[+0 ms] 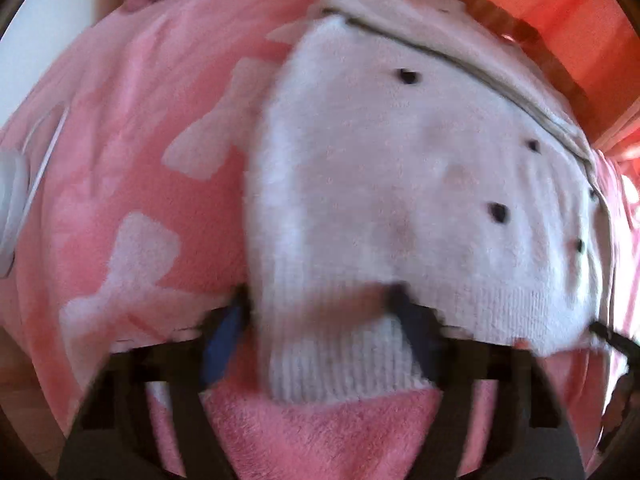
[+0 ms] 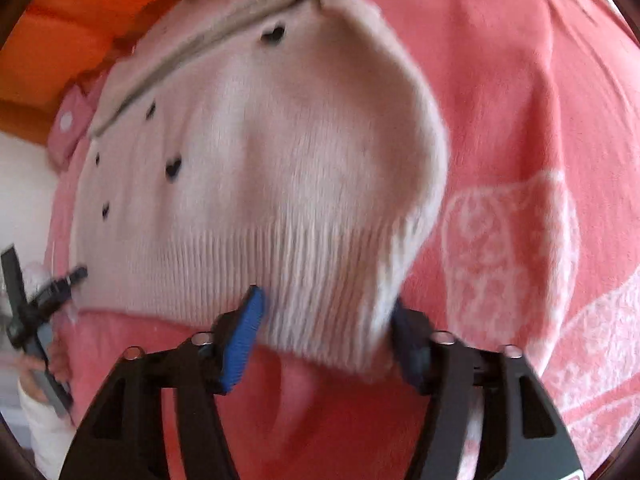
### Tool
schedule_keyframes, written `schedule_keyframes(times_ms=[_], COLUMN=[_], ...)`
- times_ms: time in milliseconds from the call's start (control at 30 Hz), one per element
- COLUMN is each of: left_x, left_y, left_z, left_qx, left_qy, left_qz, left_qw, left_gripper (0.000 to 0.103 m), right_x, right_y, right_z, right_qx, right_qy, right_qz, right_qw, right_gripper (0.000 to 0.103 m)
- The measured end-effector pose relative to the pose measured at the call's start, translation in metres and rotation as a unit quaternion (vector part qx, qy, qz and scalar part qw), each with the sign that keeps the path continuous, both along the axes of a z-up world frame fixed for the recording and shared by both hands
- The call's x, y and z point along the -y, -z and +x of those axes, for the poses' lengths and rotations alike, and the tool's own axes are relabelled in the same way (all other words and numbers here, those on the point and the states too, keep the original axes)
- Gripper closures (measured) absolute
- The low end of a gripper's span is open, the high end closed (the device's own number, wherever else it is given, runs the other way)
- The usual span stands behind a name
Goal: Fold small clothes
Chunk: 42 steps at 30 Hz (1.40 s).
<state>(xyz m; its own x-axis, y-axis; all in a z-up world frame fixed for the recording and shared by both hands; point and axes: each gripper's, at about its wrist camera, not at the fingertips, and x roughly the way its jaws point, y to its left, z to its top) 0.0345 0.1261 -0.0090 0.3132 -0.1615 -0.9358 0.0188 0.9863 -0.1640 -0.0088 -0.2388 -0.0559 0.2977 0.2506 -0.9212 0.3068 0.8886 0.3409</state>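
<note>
Both claws, left [image 1: 320, 320] and right [image 2: 324, 332], are gripping the sweater's [image 1: 400, 180] ribbed hem between half-closed jaws, probably lifting it for folding over the pink blanket [image 1: 120, 140].

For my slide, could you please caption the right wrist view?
Right gripper straddles the ribbed hem of a cream sweater on a pink blanket.

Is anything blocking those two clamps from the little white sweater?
Nothing visible. The left gripper and right gripper each have the white sweater's ribbed hem between their fingers, over the pink blanket.
</note>
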Motion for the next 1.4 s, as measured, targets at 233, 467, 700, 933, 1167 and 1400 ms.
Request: schedule_keyframes(times_ms=[233,467,700,933,1167,1400], left_x=[-0.013,-0.040,-0.060,-0.023,-0.032,-0.011], left_y=[-0.055,-0.086,-0.130,-0.162,-0.056,-0.042], left_z=[-0.042,-0.159,-0.248,-0.140,-0.134,-0.146], left_qx=[0.048,0.049,0.034,0.106,-0.054,-0.047], left_qy=[0.034,0.078,0.056,0.084,0.032,0.057], left_qz=[-0.031,-0.052,-0.151,-0.068,-0.063,-0.044], left_qw=[0.9978,0.9943,0.9865,0.9885,0.9960,0.9963], left_gripper=[0.097,0.100,0.103,0.090,0.057,0.036], right_x=[-0.018,-0.032,-0.044,-0.021,-0.023,-0.028], right_y=[-0.069,-0.097,-0.135,-0.167,-0.132,-0.125], right_z=[-0.054,-0.170,-0.249,-0.146,-0.160,-0.187], right_qx=[0.104,0.109,0.112,0.206,0.168,0.161], right_qy=[0.003,-0.029,-0.060,-0.034,-0.031,-0.002], right_qz=[-0.085,-0.121,-0.078,-0.094,-0.084,-0.072], right_qw=[0.991,0.986,0.989,0.973,0.982,0.984], right_gripper=[0.097,0.098,0.097,0.097,0.097,0.096])
